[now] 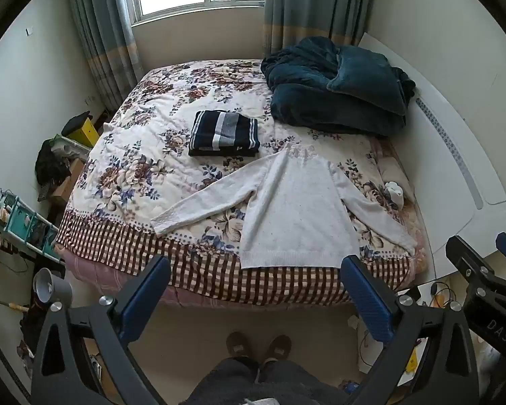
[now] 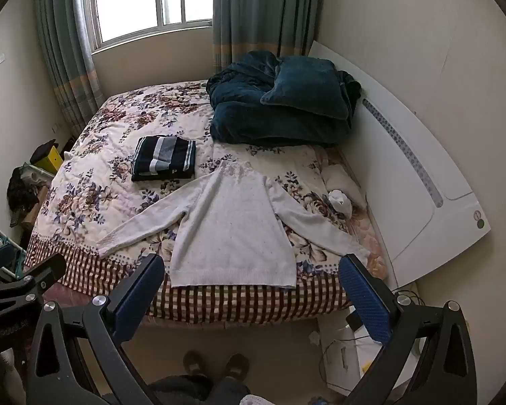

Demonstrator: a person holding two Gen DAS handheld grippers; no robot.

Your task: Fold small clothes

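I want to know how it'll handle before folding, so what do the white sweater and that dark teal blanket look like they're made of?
White sweater: looks like a soft matte knit, probably wool or acrylic; ribbing shows along its hem, and it lies limp and flat. Teal blanket: looks like thick plush fleece; its surface has a velvety sheen and it bunches in fat, rounded folds.

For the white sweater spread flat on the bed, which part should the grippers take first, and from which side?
Probably the sleeve cuffs. The white sweater lies flat, hem toward the bed's near edge, both sleeves splayed outward. The open left gripper could take the left cuff from the near edge, and the open right gripper the right cuff, pinching each thin end and folding it inward.
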